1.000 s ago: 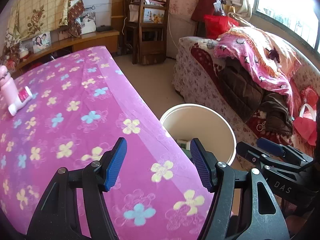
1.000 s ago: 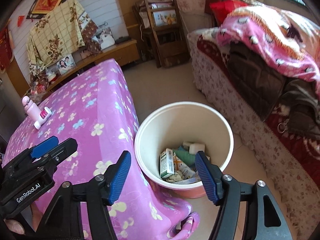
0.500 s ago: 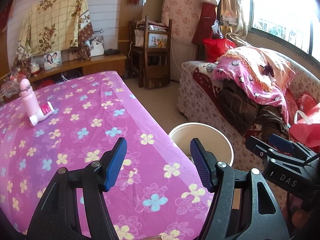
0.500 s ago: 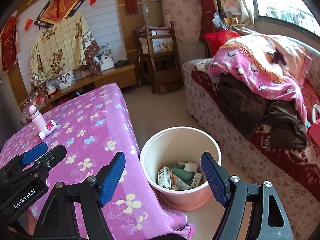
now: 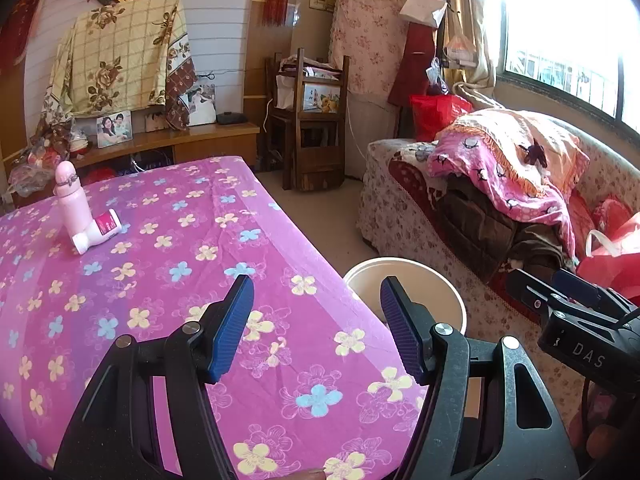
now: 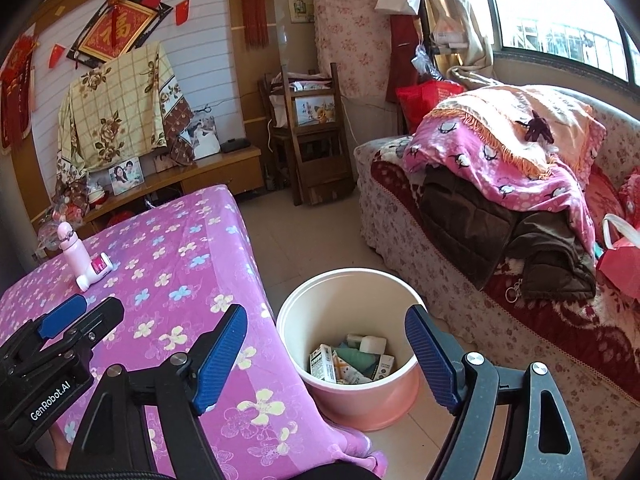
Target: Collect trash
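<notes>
A pink waste bucket (image 6: pixel 356 400) stands on the floor beside the table and holds several cartons and wrappers (image 6: pixel 352 360). Its rim also shows in the left wrist view (image 5: pixel 400 264). My left gripper (image 5: pixel 316 324) is open and empty, held above the near right corner of the table (image 5: pixel 168 248). My right gripper (image 6: pixel 326 358) is open and empty, held above the bucket. A pink bottle (image 5: pixel 72 200) stands far left on the table, with a small white and pink bottle (image 5: pixel 98 233) lying against it.
The table has a purple flowered cloth. A sofa (image 6: pixel 500 208) piled with blankets and clothes runs along the right. A wooden chair (image 6: pixel 308 140) and a low cabinet (image 6: pixel 192 176) stand at the back wall. Bare floor (image 6: pixel 304 236) lies between table and sofa.
Both grippers have drawn back and tilted up, so more of the room and table shows. Both stay open and empty. The bucket has not moved.
</notes>
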`<act>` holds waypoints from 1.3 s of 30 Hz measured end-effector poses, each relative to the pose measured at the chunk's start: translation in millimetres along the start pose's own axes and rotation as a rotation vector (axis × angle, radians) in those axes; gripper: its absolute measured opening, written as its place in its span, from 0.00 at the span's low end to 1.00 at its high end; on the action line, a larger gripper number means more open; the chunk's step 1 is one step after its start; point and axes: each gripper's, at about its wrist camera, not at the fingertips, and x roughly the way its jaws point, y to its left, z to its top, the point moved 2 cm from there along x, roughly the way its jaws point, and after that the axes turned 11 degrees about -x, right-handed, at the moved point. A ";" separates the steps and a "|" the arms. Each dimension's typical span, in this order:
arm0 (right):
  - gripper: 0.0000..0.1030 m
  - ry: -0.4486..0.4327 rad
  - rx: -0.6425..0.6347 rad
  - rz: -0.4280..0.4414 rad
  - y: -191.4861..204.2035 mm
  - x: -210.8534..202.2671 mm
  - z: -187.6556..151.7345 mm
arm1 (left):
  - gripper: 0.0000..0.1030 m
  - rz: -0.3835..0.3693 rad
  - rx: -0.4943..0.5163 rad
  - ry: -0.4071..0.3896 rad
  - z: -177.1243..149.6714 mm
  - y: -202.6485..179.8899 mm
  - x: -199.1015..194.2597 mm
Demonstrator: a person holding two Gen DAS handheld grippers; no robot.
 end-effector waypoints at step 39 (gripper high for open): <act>0.83 -0.040 -0.018 -0.013 8.1 -8.8 10.9 | 0.63 0.004 0.003 -0.014 1.5 -0.1 -6.4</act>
